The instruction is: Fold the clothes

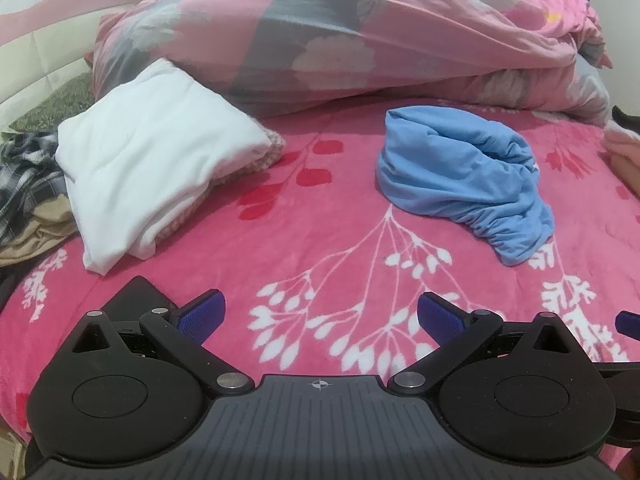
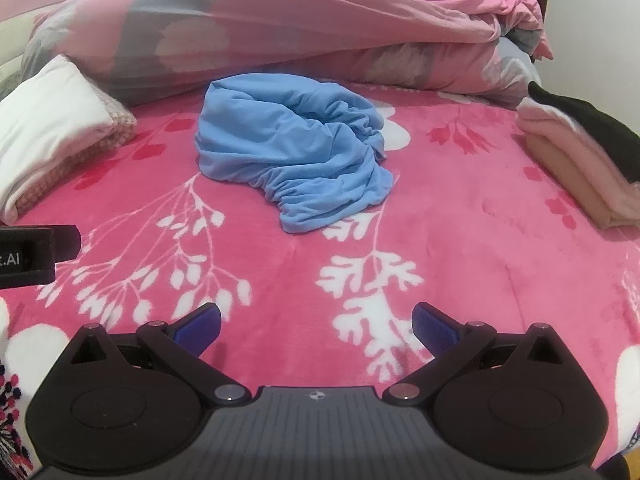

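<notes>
Two claws hover low over a bed spread with a plush pink blanket [image 1: 320,248] printed with white sprigs. At far left lies a folded white cloth [image 1: 144,176], smooth and pillowy, beside a heaped pink floral quilt [image 1: 340,40]. The left claw [image 1: 320,316] is spread wide, gripping nothing. Ahead and to its right sits the crumpled blue garment [image 1: 460,176], soft jersey with a gathered elastic edge. The right claw [image 2: 316,326], equally wide and empty, faces that garment [image 2: 288,152] almost straight ahead, well apart. Folded pale pink clothes [image 2: 576,160] lie at far right.
</notes>
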Motion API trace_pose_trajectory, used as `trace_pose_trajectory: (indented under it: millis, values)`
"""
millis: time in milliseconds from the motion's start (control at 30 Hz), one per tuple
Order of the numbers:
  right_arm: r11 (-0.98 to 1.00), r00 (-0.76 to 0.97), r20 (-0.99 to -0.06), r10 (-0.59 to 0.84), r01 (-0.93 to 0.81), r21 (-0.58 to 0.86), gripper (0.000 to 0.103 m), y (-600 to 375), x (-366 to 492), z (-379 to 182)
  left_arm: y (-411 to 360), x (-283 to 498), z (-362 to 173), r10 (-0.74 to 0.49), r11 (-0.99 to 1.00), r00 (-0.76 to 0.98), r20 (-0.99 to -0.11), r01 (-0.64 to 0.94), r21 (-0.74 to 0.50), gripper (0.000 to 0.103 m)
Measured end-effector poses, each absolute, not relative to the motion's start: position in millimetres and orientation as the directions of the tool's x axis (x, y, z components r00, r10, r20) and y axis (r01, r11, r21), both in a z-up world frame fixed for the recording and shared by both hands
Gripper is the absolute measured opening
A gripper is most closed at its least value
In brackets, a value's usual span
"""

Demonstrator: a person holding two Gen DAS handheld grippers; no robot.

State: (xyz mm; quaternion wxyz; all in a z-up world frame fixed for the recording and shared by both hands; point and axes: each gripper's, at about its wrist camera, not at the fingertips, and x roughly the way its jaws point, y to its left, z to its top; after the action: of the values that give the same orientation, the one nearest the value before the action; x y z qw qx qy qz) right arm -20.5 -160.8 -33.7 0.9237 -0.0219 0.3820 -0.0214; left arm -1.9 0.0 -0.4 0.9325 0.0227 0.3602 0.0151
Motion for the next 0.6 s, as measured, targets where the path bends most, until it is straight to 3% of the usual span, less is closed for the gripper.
trace_pose_trajectory:
  millis: [600]
  values:
    - [0.997, 0.707, -0.703, -0.075, 0.032, -0.073, 0.103, -161.9, -17.2, -26.2, 12.4, -5.7, -6.0, 0.026, 0.999, 0.755, -0.655, -0.04, -0.005, 0.103]
